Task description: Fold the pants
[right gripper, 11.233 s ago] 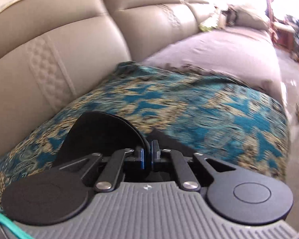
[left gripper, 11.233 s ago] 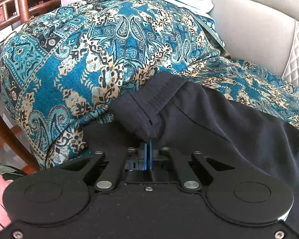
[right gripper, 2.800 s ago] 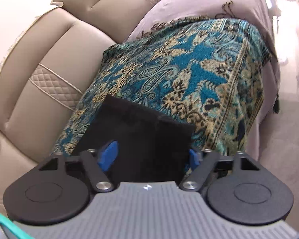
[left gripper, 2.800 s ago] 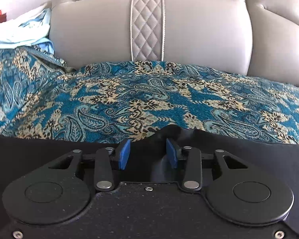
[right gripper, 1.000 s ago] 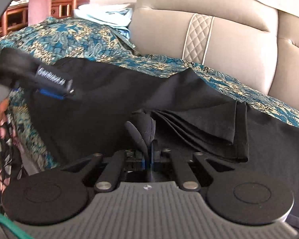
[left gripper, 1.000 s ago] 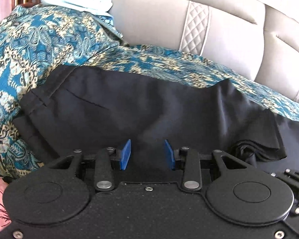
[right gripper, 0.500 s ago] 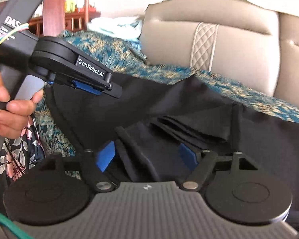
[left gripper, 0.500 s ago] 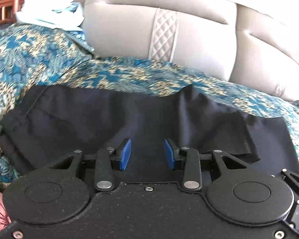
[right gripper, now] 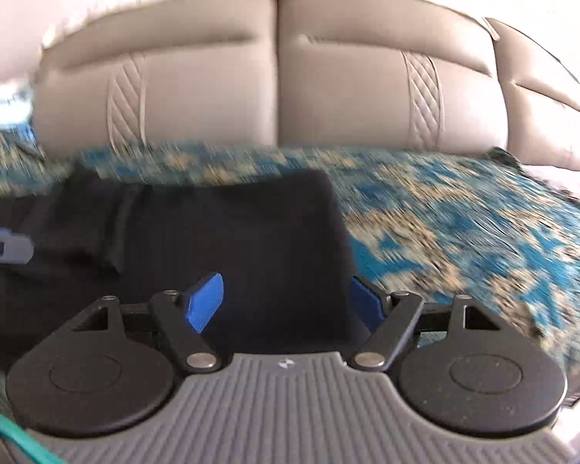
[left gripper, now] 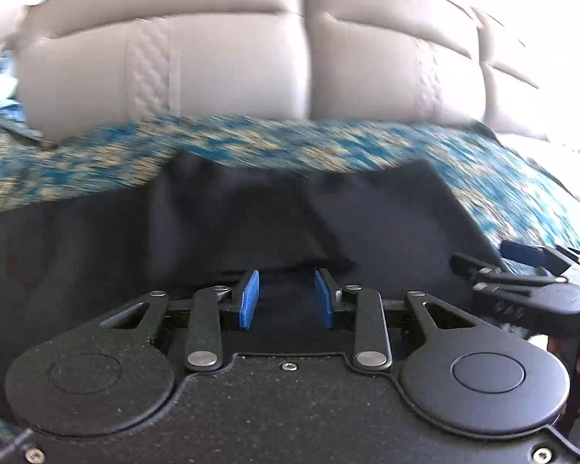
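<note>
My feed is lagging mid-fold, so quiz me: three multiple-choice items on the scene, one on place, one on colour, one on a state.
1. The pants lie on:
A. a bare floor
B. a patterned throw
C. a wooden table

2. The pants are:
A. black
B. red
C. white

3. The right tongs are:
A. shut on a waistband
B. shut on nothing
C. open

Key: 1 B, blue-and-tan fabric shows around the garment in front of the sofa back; 2 A, dark in both views; 3 C, the blue pads stand wide apart, having just opened, above the cloth.
</note>
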The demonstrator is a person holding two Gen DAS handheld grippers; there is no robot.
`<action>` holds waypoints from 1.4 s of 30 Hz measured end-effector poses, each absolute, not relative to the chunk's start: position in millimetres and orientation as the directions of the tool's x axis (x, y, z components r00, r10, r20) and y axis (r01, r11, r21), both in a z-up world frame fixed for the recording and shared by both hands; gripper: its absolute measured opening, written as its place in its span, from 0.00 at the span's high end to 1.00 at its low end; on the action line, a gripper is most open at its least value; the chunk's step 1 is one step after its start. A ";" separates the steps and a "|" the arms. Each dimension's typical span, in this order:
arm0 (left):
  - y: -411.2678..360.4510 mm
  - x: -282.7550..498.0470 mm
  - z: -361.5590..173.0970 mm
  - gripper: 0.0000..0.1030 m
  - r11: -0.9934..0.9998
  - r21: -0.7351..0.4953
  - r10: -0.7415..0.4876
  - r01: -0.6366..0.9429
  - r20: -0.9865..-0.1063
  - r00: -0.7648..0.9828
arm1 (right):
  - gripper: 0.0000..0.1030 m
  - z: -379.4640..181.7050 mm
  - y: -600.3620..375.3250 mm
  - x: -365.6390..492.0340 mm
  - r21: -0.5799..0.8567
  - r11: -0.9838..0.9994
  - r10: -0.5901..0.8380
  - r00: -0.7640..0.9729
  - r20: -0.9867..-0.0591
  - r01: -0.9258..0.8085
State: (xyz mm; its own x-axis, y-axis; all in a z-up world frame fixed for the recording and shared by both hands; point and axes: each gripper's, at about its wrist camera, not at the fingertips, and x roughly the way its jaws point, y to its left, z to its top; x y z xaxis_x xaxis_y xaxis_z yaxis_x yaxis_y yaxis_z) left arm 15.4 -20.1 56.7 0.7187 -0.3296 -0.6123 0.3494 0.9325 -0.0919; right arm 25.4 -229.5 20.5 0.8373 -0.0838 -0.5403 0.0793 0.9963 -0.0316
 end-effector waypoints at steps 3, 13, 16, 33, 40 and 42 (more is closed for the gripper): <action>-42.9 14.8 44.7 0.71 0.908 -0.087 -0.368 0.410 -0.635 0.680 | 0.31 9.1 -219.2 8.3 -0.147 0.986 -0.147 0.808 -0.571 0.076; -79.2 46.4 26.9 0.71 0.906 0.014 -0.321 0.422 -0.625 0.711 | 0.31 8.6 -223.2 3.1 -0.121 0.989 -0.139 0.804 -0.578 0.084; -67.9 65.3 34.1 0.65 0.941 0.054 -0.237 0.334 -0.599 0.764 | 0.30 8.3 -223.0 3.3 -0.123 0.989 -0.140 0.805 -0.576 0.084; 32.4 119.0 54.8 0.59 0.997 0.065 0.069 -0.038 -0.582 0.810 | 0.26 8.0 -221.9 11.1 -0.069 0.991 -0.133 0.811 -0.570 0.114; 14.8 103.5 59.7 0.50 0.997 0.062 -0.004 0.050 -0.597 0.802 | 0.24 16.5 -221.1 9.6 0.011 0.996 -0.069 0.842 -0.535 0.089; 16.0 99.9 60.8 0.48 0.997 0.056 -0.006 0.049 -0.601 0.799 | 0.22 18.9 -216.5 10.1 0.016 0.997 -0.053 0.853 -0.520 0.071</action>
